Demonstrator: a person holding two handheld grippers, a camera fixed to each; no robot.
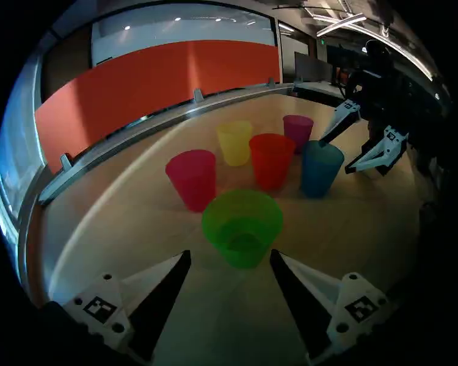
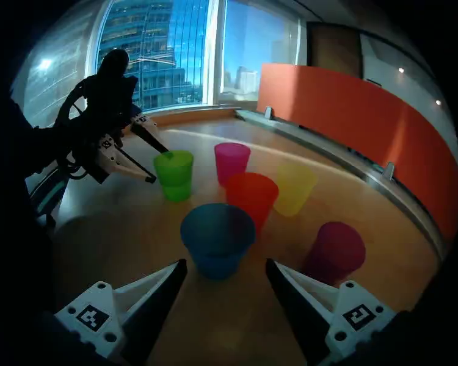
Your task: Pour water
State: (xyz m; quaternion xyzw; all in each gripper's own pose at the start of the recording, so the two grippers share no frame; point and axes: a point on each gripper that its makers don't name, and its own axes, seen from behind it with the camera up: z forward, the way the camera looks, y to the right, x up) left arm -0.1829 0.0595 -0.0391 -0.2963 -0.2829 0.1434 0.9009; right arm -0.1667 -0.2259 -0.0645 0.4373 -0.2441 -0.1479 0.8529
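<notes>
Left claw (image 1: 229, 254): open, touching nothing; green cup (image 1: 242, 224) upright, just ahead, centred.
Right claw (image 2: 226, 263): open, touching nothing; blue cup (image 2: 217, 236) upright, just ahead, centred.

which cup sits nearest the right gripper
The blue cup, just ahead of the right gripper: it alone lines up with the gap between the open fingers. The purple cup sits off to one side, the rest farther back.
</notes>
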